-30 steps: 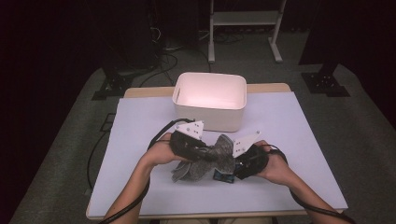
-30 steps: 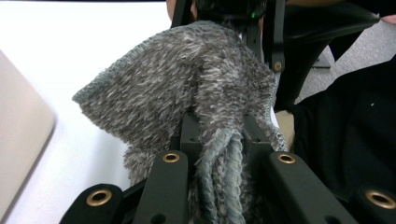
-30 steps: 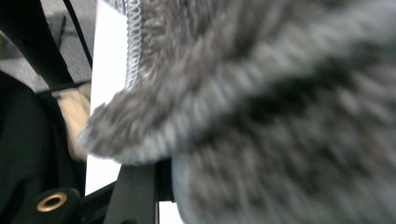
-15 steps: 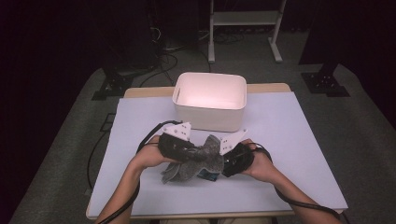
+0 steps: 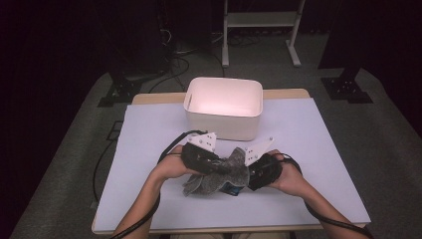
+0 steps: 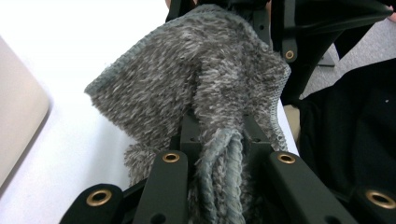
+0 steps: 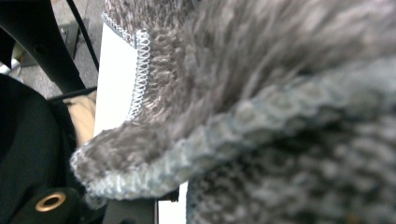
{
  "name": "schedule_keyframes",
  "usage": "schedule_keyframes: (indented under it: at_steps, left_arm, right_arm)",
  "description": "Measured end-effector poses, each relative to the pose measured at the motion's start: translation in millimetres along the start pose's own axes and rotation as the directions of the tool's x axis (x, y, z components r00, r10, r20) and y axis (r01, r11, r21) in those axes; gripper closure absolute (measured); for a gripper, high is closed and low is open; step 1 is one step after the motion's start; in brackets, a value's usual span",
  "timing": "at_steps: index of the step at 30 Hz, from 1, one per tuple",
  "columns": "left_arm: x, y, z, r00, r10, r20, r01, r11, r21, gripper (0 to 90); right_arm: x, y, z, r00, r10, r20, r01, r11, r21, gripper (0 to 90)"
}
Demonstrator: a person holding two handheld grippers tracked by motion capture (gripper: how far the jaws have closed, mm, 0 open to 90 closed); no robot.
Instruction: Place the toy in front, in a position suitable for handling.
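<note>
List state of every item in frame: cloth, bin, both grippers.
grey cloth: bunched, held between both grippers just over the table sheet.
left gripper: shut on the cloth, a fold pinched between its jaws.
right gripper: against the cloth; grip hidden by fabric.
white bin: upright, open-topped, looks empty.
white table sheet: flat.

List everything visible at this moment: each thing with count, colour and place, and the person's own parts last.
fuzzy cloth: one, mottled grey, bunched between the two grippers at the table's near middle
bin: one, white, on the table beyond the cloth
table: one, white top with a wooden edge
metal stand: one, pale, on the floor behind the table
left gripper: one, black, jaws shut on the cloth
right gripper: one, black, against the cloth; its grip is hidden
hands: two, one on each gripper
</note>
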State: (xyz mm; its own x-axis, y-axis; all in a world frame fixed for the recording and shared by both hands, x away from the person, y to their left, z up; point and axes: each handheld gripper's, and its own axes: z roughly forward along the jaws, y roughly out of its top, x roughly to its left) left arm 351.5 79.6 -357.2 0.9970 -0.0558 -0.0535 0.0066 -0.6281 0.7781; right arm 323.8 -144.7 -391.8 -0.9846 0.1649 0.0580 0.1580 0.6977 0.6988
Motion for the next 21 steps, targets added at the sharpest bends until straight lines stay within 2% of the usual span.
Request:
schedule_keyframes:
  at_steps: [2, 8, 12, 15, 18, 21]
  left_arm:
    - [0.2, 0.7, 3.8, 0.9999, 0.011, 0.002, -0.011, 0.9999, 0.01, 75.7]
    - [0.3, -0.3, 13.3, 0.9999, 0.001, 0.011, -0.002, 0.9997, 0.024, 75.8]
    - [1.5, -0.8, 22.6, 0.9999, -0.002, 0.015, 0.001, 0.9985, 0.055, 75.8]
    - [3.5, -1.0, 33.1, 0.9996, -0.003, 0.029, 0.0, 0.9969, 0.079, 75.8]
    - [4.9, 0.7, 41.1, 0.999, -0.006, 0.045, 0.003, 0.9972, 0.075, 75.8]
    - [4.9, 3.0, 43.9, 0.9984, 0.005, 0.056, -0.009, 0.997, 0.076, 75.8]
  right_arm:
    - [1.3, -1.4, -2.7, 1.0, 0.001, 0.005, -0.001, 1.0, 0.013, 54.7]
    - [3.2, -12.2, -12.2, 0.9998, 0.007, 0.02, -0.008, 0.999, 0.054, 54.7]
    - [4.7, -27.4, -18.4, 0.9998, 0.007, 0.02, -0.008, 0.999, 0.047, 55.3]
    - [5.1, -41.4, -20.8, 0.9992, 0.032, 0.023, -0.032, 0.999, 0.012, 55.3]
    - [2.3, -53.2, -21.8, 0.998, 0.062, 0.01, -0.062, 0.998, -0.005, 55.3]
    - [2.0, -60.2, -22.0, 0.9977, 0.068, 0.008, -0.068, 0.998, 0.005, 55.3]
